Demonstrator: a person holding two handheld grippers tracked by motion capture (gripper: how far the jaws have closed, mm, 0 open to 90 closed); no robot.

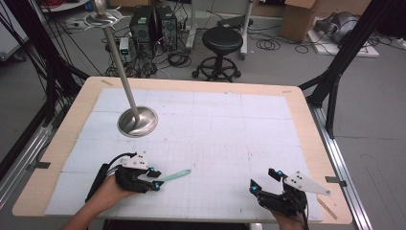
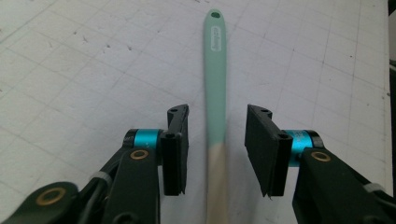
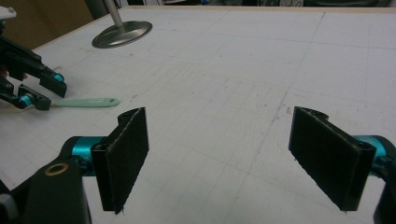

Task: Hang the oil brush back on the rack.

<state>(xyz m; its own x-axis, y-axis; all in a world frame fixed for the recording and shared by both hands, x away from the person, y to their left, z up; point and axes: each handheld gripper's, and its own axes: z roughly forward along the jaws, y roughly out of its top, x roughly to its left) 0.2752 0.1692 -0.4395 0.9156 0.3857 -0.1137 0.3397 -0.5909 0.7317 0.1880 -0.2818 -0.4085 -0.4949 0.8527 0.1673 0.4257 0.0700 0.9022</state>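
My left gripper [image 2: 217,149] straddles the mint spatula [image 2: 215,84] lying flat on the table [image 1: 230,129], well this side of the metal stand [image 1: 138,120], pads spread, not yet touching; light, stiff, probably slick handle, so grip mid-handle; right gripper [image 3: 219,158] gapes empty.

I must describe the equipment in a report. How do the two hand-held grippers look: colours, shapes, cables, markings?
Both the left gripper and the right gripper have black bodies with brass-coloured rivets, turquoise collars behind flat black rectangular fingers, and a pale three-cornered plate on top with small dark dots. Black cables trail from the left one. The hands appear to wear black gloves.
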